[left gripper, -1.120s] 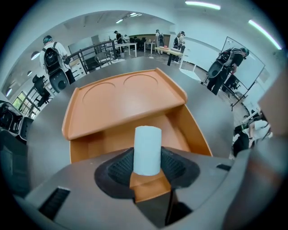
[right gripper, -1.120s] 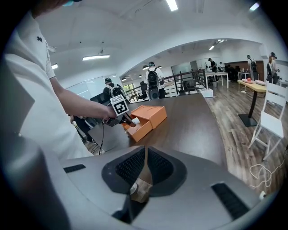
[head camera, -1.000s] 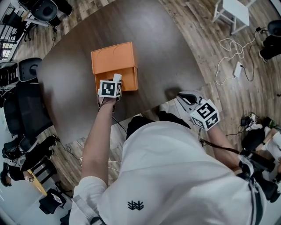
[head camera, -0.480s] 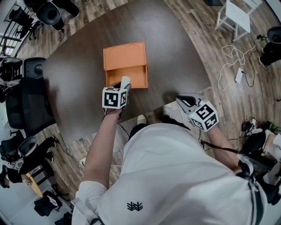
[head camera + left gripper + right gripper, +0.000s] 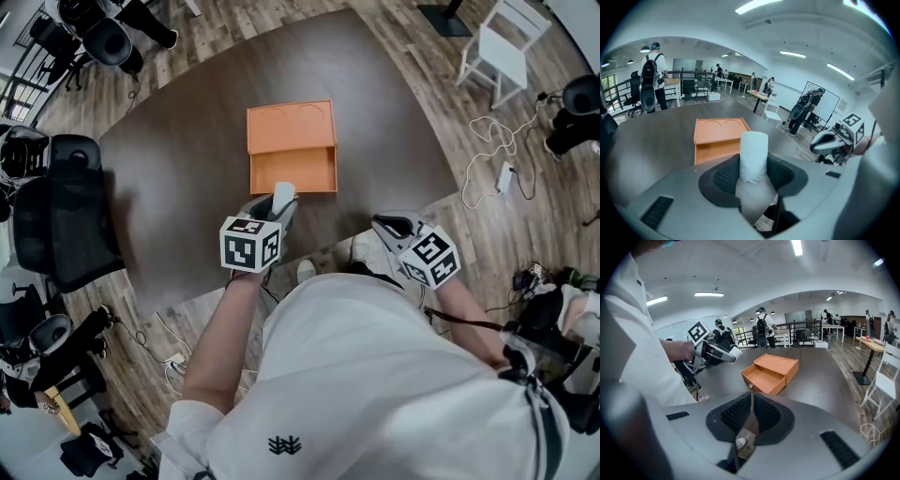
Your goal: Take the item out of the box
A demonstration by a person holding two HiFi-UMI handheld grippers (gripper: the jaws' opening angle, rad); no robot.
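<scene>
The orange box (image 5: 291,127) sits on the dark table with its drawer (image 5: 292,174) pulled out toward me; the drawer looks empty (image 5: 765,378). My left gripper (image 5: 279,202) is shut on a white cylindrical item (image 5: 753,157), held upright between its jaws a little in front of the drawer and above the table. The same item (image 5: 282,194) shows at that gripper's tip in the head view. My right gripper (image 5: 391,225) hovers near the table's front edge, to the right of the box, with its jaws shut and nothing between them (image 5: 750,409).
The round dark table (image 5: 187,169) ends just in front of me. Black office chairs (image 5: 66,211) stand at the left. A white stool (image 5: 502,52) and loose cables (image 5: 492,178) are on the wooden floor at the right. People stand far behind the table.
My left gripper has drawn back from the drawer toward me with the white item in it. The right gripper has stayed near the table's front edge.
</scene>
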